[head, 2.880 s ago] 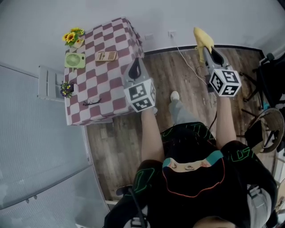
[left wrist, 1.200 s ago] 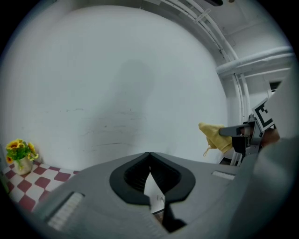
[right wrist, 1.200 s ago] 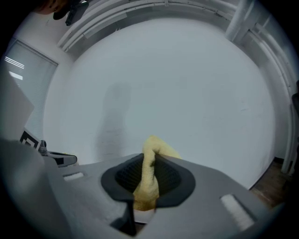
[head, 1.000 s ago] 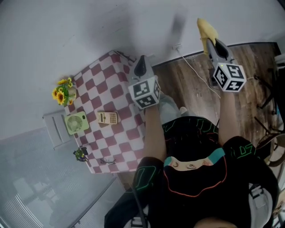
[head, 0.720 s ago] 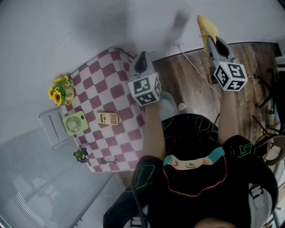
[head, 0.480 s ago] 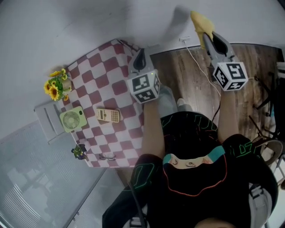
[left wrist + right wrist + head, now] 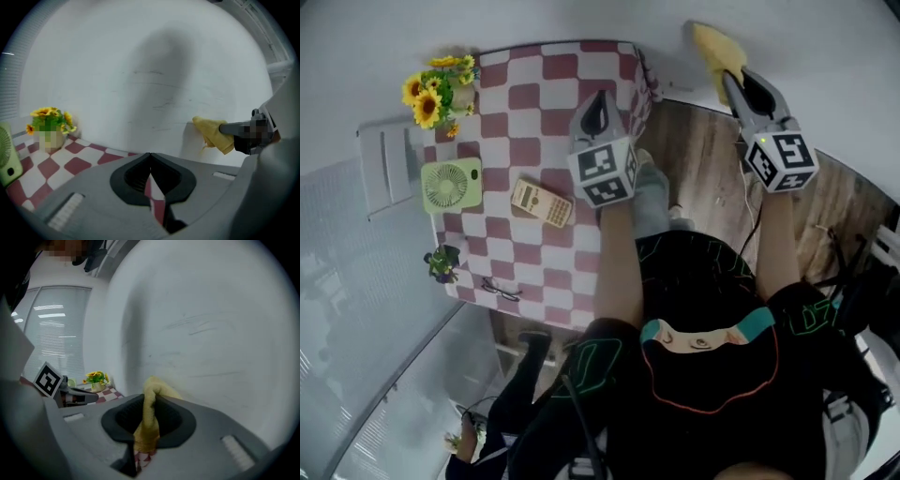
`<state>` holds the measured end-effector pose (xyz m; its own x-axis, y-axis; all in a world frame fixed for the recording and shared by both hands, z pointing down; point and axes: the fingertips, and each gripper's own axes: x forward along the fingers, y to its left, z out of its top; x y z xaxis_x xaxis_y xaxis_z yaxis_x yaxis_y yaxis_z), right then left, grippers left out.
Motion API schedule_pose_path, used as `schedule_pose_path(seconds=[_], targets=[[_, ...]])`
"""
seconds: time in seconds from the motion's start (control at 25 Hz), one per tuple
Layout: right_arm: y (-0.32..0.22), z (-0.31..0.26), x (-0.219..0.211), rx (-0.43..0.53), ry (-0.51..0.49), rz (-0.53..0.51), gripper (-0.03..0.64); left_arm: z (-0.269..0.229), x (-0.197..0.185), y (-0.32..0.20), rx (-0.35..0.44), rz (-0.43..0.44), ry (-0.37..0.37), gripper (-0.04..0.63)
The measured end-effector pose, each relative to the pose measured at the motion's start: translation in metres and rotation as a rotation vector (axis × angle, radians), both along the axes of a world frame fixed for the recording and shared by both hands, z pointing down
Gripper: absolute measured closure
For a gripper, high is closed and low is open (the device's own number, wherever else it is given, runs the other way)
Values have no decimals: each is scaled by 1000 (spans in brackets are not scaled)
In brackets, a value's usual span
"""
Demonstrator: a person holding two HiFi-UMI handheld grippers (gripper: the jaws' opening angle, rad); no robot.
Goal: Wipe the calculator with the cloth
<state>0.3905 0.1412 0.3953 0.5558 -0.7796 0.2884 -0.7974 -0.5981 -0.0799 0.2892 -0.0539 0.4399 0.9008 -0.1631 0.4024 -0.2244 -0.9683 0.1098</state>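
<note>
The person's black-clad torso [image 7: 703,375] fills the lower head view, with both forearms extended forward. The left gripper [image 7: 598,103] is positioned over the right part of the table covered in red-and-white checked fabric [image 7: 534,98]. Its jaws are pressed together with nothing between them. The right gripper [image 7: 735,81] is off the table's right side, above the brown wood-plank floor [image 7: 698,169]. Its jaws are clamped on the crumpled yellow cloth [image 7: 715,45], which projects past the tips toward the white wall [image 7: 825,56]. The beige rectangular calculator [image 7: 542,202] lies flat on the table, left of the left gripper's marker cube and well apart from the cloth. Black-framed spectacles [image 7: 499,291] and a small potted plant [image 7: 442,264] sit toward the near left corner. A light-green square desk fan [image 7: 450,184] lies just beside the calculator on its left. A pot of yellow sunflowers [image 7: 436,84] stands at the far left corner.
</note>
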Motion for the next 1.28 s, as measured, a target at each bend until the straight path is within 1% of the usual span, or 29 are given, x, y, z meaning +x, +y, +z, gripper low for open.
schedule_pose_path(seconds=[0.2, 0.28, 0.44, 0.6, 0.72, 0.84, 0.92, 0.96, 1.16, 1.28], targets=[[-116, 9, -18, -18, -21, -233, 552, 4, -38, -79, -4, -183, -10, 584], [-162, 10, -30, -25, -21, -338, 552, 4, -60, -109, -2, -274, -11, 584], [-236, 9, -67, -20, -18, -520, 552, 2, -118, -158, 13, -452, -16, 584], [-287, 17, -119, -42, -18, -735, 552, 5, -192, -177, 12, -659, -34, 584], [-312, 22, -155, -65, 5, -874, 552, 5, -238, -177, 10, -771, -59, 585], [-325, 25, -196, -100, 39, -1033, 552, 8, -280, -160, -22, -888, -89, 584], [-328, 27, -221, -130, 63, -1138, 552, 7, -302, -147, -48, -976, -75, 585], [-328, 29, -232, -145, 73, -1181, 552, 6, -308, -142, -55, -1004, -66, 585], [-333, 40, -276, -204, 132, -1324, 552, 16, -326, -125, -90, -1057, -55, 584], [-345, 50, -300, -248, 196, -1408, 552, 19, -340, -125, -95, -1082, -49, 584]])
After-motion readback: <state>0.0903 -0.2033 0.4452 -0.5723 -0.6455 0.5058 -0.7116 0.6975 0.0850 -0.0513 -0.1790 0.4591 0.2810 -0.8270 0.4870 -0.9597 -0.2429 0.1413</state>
